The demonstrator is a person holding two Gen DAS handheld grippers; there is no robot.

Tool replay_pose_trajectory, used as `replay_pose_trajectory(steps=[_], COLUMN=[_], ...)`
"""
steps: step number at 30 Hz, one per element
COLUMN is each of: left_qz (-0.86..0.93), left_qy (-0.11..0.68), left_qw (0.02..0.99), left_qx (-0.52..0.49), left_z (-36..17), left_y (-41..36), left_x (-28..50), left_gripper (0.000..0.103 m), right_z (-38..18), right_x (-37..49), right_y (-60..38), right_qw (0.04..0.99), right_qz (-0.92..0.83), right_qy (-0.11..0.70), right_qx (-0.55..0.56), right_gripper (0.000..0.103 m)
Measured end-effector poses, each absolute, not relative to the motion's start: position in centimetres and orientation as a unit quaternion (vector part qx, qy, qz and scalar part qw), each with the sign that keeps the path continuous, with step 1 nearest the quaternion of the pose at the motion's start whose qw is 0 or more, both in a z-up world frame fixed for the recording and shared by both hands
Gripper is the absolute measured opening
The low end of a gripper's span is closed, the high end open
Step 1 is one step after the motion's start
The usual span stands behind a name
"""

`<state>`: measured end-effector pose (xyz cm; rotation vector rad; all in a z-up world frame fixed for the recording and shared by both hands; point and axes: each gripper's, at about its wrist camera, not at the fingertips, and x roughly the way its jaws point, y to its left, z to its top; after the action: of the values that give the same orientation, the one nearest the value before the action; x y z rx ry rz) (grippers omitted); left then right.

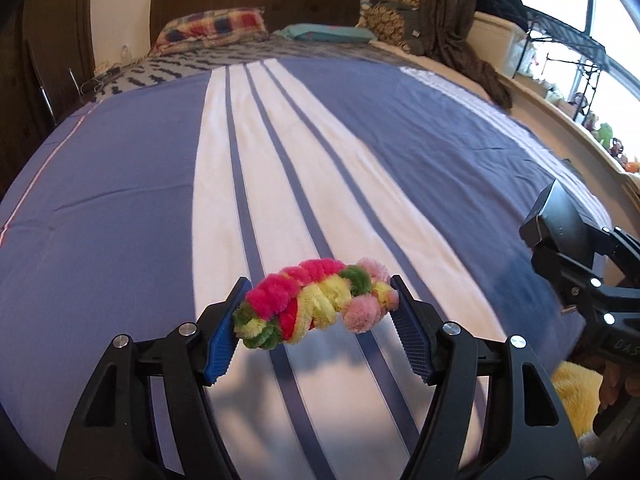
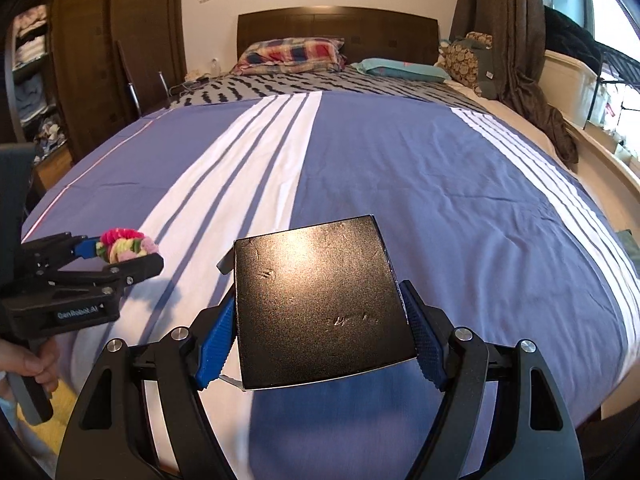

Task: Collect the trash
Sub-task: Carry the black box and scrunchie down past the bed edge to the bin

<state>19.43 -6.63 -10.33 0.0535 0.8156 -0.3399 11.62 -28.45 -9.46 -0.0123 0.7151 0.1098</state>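
Both clamped: left hand-held gripper [image 1: 316, 312] pinches fuzzy pipe-cleaner twist [image 1: 316, 300], right hand-held gripper [image 2: 320, 332] flat black box [image 2: 320, 304].

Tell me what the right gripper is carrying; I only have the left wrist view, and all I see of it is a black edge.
Observer: The right gripper is clamped on a flat black box, pads on both its sides.
Operator: Report whether the box rests on the bed.
Observer: It does not look so; the box casts a shadow on the blue bedspread beneath it.
Operator: Describe my left gripper from that side.
Observer: The left gripper holds the fuzzy bundle, and a hand grips its handle.
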Motion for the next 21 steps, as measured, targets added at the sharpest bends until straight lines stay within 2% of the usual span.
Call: replay_pose_trajectory(steps=[11,21], left_qz=[-0.185,-0.184], left_qy=[0.357,0.366], left_qw=[0.915,0.912], left_qx=[0.017,0.015], left_z=[-7.7,-9.7], left_y=[-5.4,-4.5], left_x=[7.7,-0.1], left_gripper=[0.066,0.066], right_z=[-8.1,-9.9], right_x=[1.3,-4.3], right_y=[-27.8,-26.8], right_qw=[0.944,0.937], right_qz=[0.070,0.092], right_qy=[0.322,0.336], right_qx=[0.010,0.018], right_gripper=[0.077,0.077])
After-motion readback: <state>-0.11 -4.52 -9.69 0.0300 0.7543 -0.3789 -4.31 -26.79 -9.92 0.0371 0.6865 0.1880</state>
